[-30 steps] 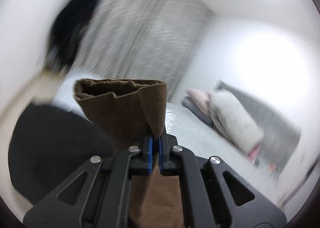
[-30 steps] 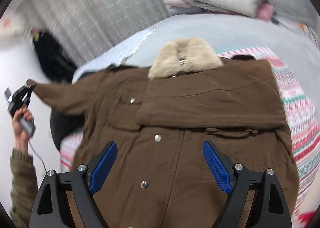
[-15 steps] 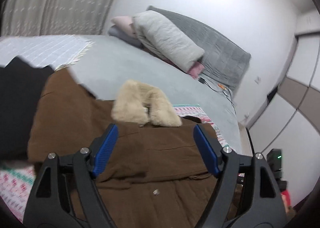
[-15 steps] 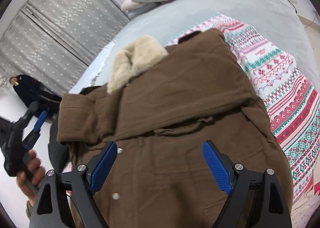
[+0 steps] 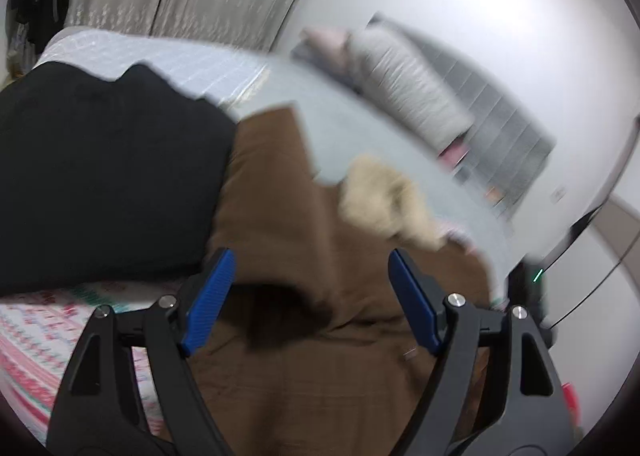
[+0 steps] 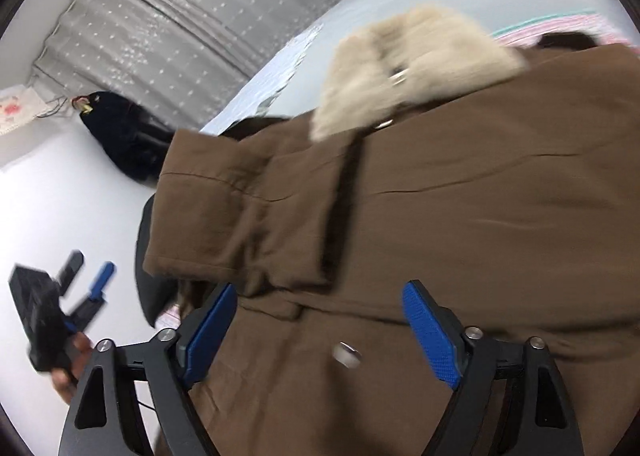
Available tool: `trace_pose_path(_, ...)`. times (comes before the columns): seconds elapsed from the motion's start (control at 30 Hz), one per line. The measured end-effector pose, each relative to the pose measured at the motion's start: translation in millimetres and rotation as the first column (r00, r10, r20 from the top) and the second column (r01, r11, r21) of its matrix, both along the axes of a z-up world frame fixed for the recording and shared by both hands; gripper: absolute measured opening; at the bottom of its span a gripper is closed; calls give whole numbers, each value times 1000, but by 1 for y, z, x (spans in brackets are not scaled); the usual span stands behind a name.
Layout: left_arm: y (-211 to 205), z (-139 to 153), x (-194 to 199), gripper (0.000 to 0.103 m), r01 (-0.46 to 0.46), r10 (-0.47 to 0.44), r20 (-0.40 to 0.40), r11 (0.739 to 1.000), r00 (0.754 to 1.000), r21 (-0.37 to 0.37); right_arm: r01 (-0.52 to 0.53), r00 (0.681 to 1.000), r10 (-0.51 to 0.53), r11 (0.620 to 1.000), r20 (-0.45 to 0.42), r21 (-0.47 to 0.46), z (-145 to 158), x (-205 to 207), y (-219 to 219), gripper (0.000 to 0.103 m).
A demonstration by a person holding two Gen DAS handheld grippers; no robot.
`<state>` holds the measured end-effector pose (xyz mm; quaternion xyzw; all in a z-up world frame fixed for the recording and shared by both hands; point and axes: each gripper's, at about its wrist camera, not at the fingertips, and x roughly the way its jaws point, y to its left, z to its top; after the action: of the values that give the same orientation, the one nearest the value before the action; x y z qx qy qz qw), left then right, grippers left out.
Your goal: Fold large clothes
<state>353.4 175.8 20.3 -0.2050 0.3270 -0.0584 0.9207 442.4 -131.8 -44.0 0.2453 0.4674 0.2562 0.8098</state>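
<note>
The brown coat (image 6: 460,216) fills the centre and right of the right wrist view, lying spread on the bed (image 6: 400,0). Its cream fur collar (image 6: 404,64) sits at the upper centre of that frame, with a small metal clasp showing in the fur. One sleeve (image 6: 236,216) is folded across the body of the coat, its cuff end at centre left, and a round metal snap (image 6: 347,354) shows low in the frame on the front panel. In the left wrist view the same coat (image 5: 320,356) covers the lower centre, with the collar (image 5: 384,200) a blurred pale patch right of the middle.

The right tongs (image 6: 320,332) hang over the lower part of the coat at the bottom of the frame, jaws spread wide with nothing between them. The left tongs (image 5: 310,300) are likewise spread wide and empty above the coat; in the right wrist view they (image 6: 86,284) appear at lower left, off the bed, gripped by a hand (image 6: 70,368).

A black garment (image 5: 100,176) lies at the left of the left wrist view, touching the coat's edge. A patterned red-and-white blanket (image 5: 36,344) shows under it at lower left (the motion blur hides its detail). Grey dotted curtains (image 6: 180,24) fill the upper left, and folded bedding (image 5: 408,88) is stacked at the far end of the bed.
</note>
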Motion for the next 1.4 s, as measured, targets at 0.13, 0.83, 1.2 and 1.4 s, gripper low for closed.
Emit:
trace_pose_path(0.13,6,-6,5,79,-17,17,8,1000,1000,-26,10,1000,-7,995,-25,103,-17,22,31,54)
trace_pose_path(0.83,-42,-51,48,77,-171,236,-127,905,963,390,55,997,-35,959,76,-280,1,29,-16,7)
trace_pose_path(1.2,-26,-78,58,61,-173,270,-209,904,940,391,2,1000,-7,936,-12,-353,-15,28,-35,14)
trace_pose_path(1.4,-14,-59,48,61,-176,247,-190,929,950,324,40,999,-25,854,37,-518,4,22,-37,55)
